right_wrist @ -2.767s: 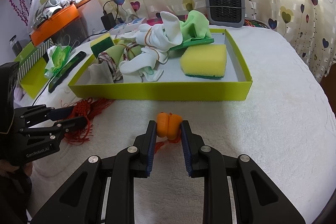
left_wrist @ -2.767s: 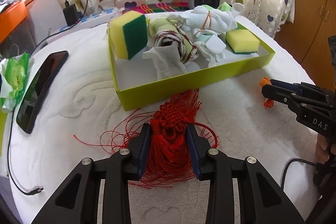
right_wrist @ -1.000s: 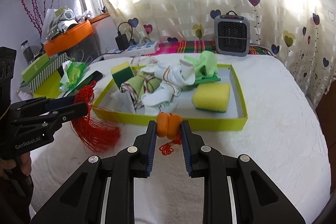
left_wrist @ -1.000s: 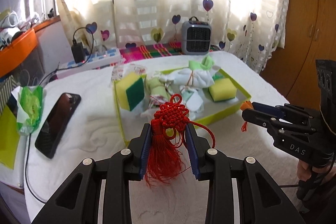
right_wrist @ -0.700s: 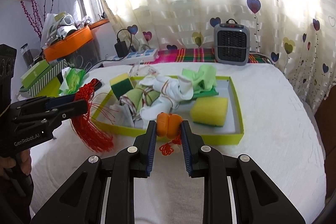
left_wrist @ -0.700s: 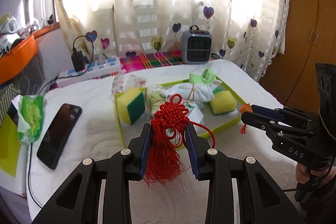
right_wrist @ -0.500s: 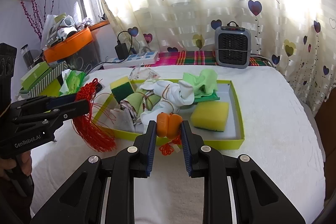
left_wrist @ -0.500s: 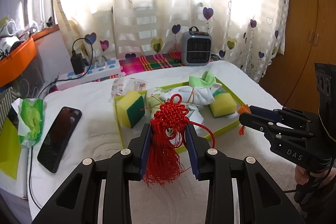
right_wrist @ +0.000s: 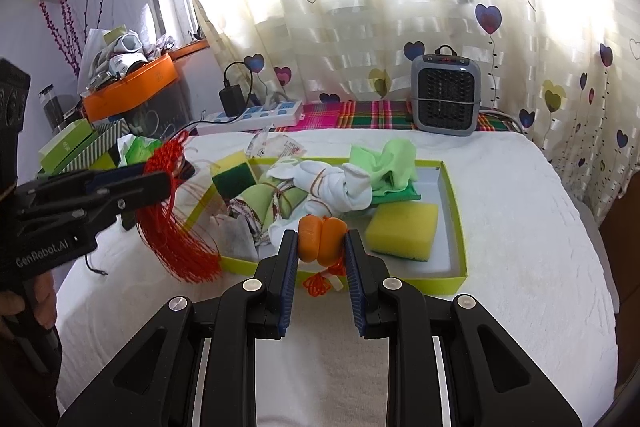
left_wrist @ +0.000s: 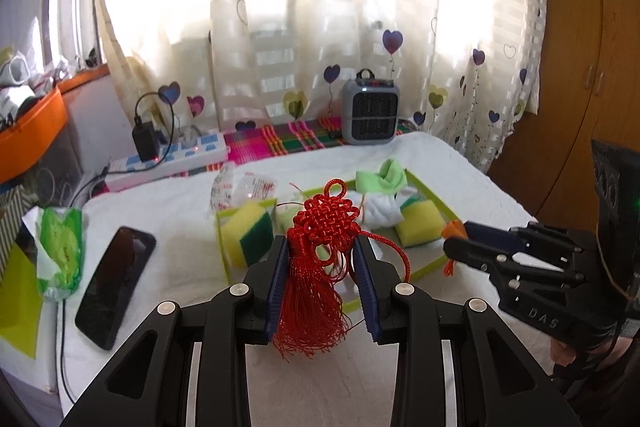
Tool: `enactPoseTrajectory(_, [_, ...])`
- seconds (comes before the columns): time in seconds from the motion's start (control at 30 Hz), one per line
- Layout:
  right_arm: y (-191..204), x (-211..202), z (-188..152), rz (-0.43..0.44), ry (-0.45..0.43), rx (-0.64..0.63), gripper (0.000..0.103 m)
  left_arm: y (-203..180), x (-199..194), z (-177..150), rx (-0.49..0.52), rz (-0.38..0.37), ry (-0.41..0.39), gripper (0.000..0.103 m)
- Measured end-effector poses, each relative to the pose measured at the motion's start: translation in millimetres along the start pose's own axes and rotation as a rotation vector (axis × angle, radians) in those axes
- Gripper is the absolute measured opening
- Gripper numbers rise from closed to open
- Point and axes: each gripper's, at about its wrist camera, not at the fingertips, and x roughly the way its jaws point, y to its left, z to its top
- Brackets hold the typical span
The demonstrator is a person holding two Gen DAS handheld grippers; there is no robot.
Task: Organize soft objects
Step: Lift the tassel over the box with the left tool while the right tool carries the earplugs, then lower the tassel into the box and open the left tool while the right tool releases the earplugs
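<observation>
Lifted off the bed, red tassel knot [left_wrist: 325, 227] hangs clamped in left hand-held gripper [left_wrist: 323, 259].

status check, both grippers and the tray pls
Left gripper shut on red knot tassel. Right gripper shut on orange charm. Green tray ahead, crowded.

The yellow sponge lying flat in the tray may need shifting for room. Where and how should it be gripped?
Grip the yellow sponge across its two long side faces, coming from above. It lies flat with bare tray floor at its right and near sides, so the fingers probably fit there.
</observation>
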Motion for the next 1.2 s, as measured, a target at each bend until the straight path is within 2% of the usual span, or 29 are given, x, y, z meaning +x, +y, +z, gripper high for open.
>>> enactPoseTrajectory(0.5, [-10, 11, 29, -0.020, -0.042, 0.001, 0.025, 4, 20, 37, -0.040, -0.018, -0.051, 0.031])
enactPoseTrajectory(0.77, [-15, 28, 28, -0.010, -0.015, 0.004, 0.025, 10, 52, 29, -0.074, -0.014, 0.008, 0.031])
enactPoseTrajectory(1.2, [-24, 58, 7, -0.009, 0.092, -0.006, 0.025, 4, 86, -3, -0.054, 0.005, 0.113, 0.031])
